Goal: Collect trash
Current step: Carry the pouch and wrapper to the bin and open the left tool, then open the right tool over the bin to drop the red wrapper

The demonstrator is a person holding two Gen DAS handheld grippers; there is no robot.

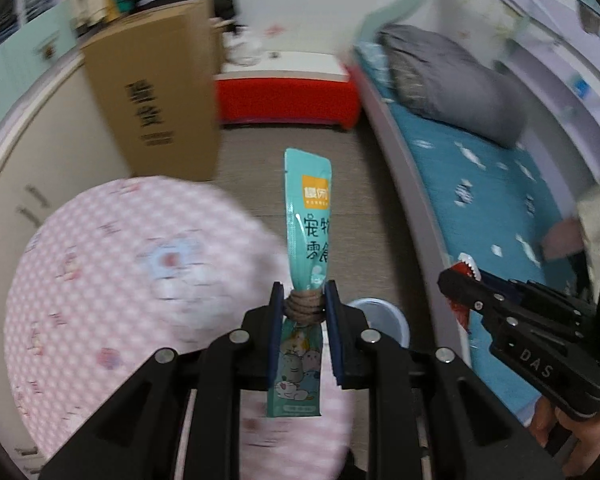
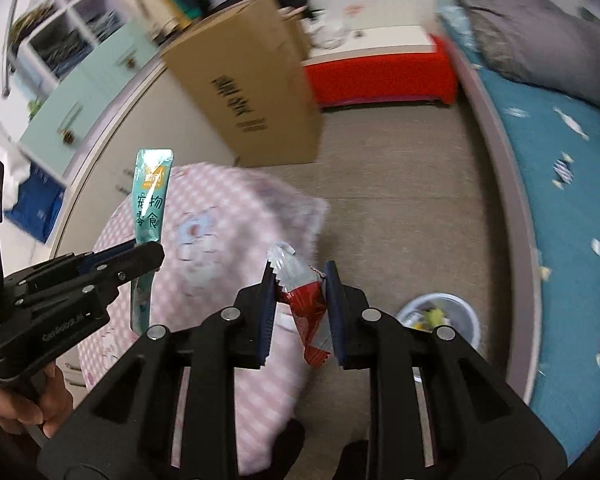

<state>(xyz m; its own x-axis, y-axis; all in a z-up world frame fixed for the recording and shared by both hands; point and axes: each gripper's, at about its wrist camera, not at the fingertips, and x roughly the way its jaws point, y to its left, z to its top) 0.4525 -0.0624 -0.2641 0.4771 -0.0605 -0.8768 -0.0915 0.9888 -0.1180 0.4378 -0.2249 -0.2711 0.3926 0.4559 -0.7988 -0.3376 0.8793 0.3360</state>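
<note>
My left gripper (image 1: 305,300) is shut on a teal pet-snack sachet (image 1: 309,224) that stands upright between its fingers, above the edge of a round pink table. The sachet also shows in the right wrist view (image 2: 150,200), held by the left gripper (image 2: 140,254). My right gripper (image 2: 300,286) is shut on a red and silver wrapper (image 2: 306,304). In the left wrist view the right gripper (image 1: 458,280) is at the right with the wrapper's toothed end (image 1: 466,266) showing. A small pale-blue trash bin (image 2: 440,316) with scraps inside stands on the floor to the right below; its rim shows in the left wrist view (image 1: 374,310).
A round table with a pink checked cloth (image 1: 120,280) lies below left. A tall cardboard box (image 1: 156,92) leans on white cabinets. A bed with a teal sheet (image 1: 480,184) and grey pillow runs along the right. A red bench (image 1: 288,100) stands at the far wall.
</note>
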